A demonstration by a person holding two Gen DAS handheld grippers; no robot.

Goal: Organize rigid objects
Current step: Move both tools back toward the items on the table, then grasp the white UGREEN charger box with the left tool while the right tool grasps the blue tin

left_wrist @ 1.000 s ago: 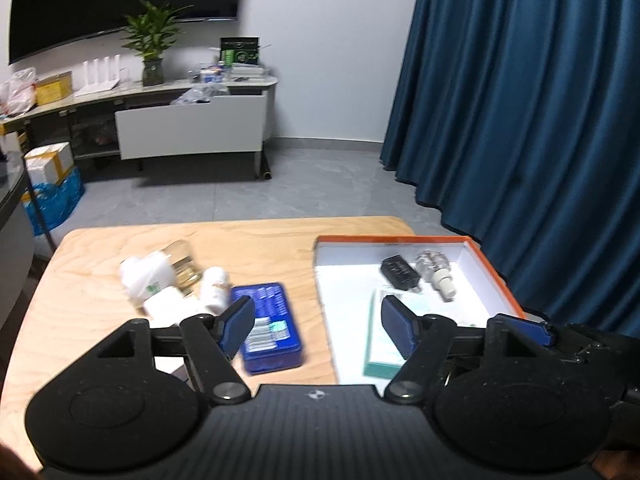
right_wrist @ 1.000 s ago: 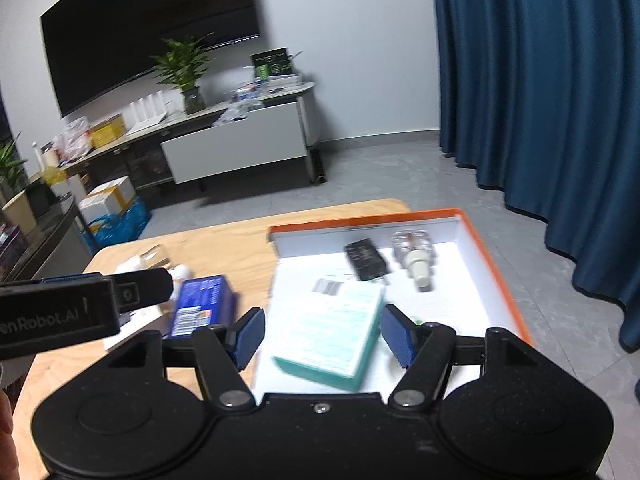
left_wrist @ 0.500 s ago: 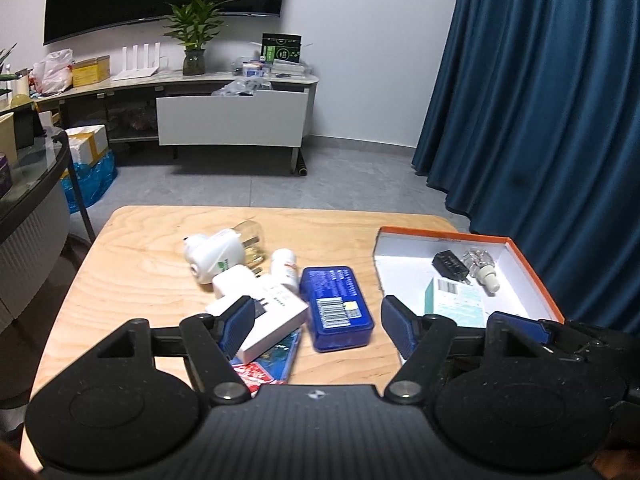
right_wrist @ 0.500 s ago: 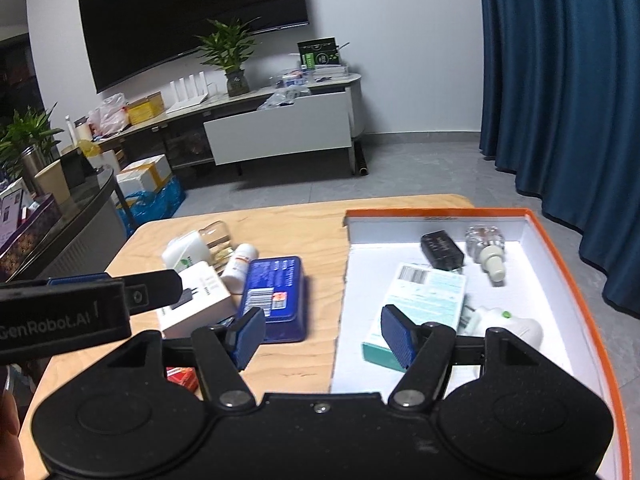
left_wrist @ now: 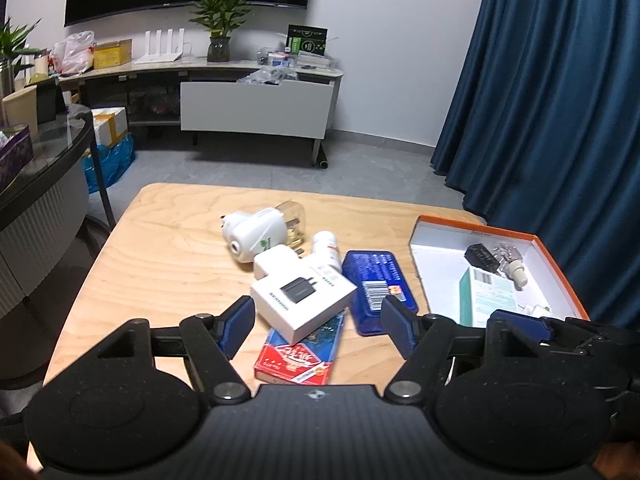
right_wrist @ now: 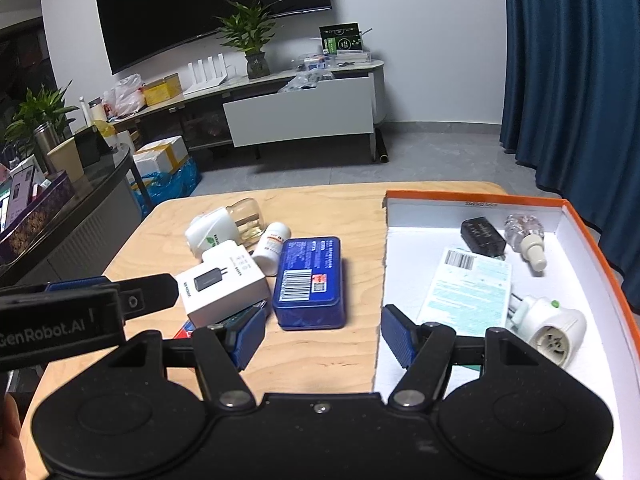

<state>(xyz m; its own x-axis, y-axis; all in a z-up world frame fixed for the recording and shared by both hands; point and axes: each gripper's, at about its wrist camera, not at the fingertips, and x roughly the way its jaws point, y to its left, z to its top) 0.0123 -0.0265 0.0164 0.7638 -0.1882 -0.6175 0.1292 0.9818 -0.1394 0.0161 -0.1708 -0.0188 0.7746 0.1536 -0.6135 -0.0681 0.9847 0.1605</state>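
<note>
On the wooden table [left_wrist: 160,264] lies a pile: a white charger box [left_wrist: 302,294] [right_wrist: 224,284], a blue tin [left_wrist: 378,284] [right_wrist: 310,280], a red and blue flat box [left_wrist: 300,354], a white plug-in device [left_wrist: 256,236] [right_wrist: 212,232] and a small white bottle [left_wrist: 326,246] [right_wrist: 272,244]. The orange-rimmed white tray [left_wrist: 544,248] [right_wrist: 600,248] holds a teal box [right_wrist: 466,288], a black adapter [right_wrist: 482,236], a clear vial [right_wrist: 528,236] and a white plug device [right_wrist: 552,324]. My left gripper [left_wrist: 318,326] is open above the pile. My right gripper [right_wrist: 322,338] is open and empty near the tray's left edge.
The table's far edge meets grey floor. A blue curtain [left_wrist: 560,80] hangs to the right. A dark glass counter [right_wrist: 60,216] stands to the left. A white TV cabinet [right_wrist: 300,112] with a plant stands at the back wall.
Both grippers pulled back and left, away from the tray. The teal box, earlier between my right jaws, now lies in the tray. The whole pile has come into view.
</note>
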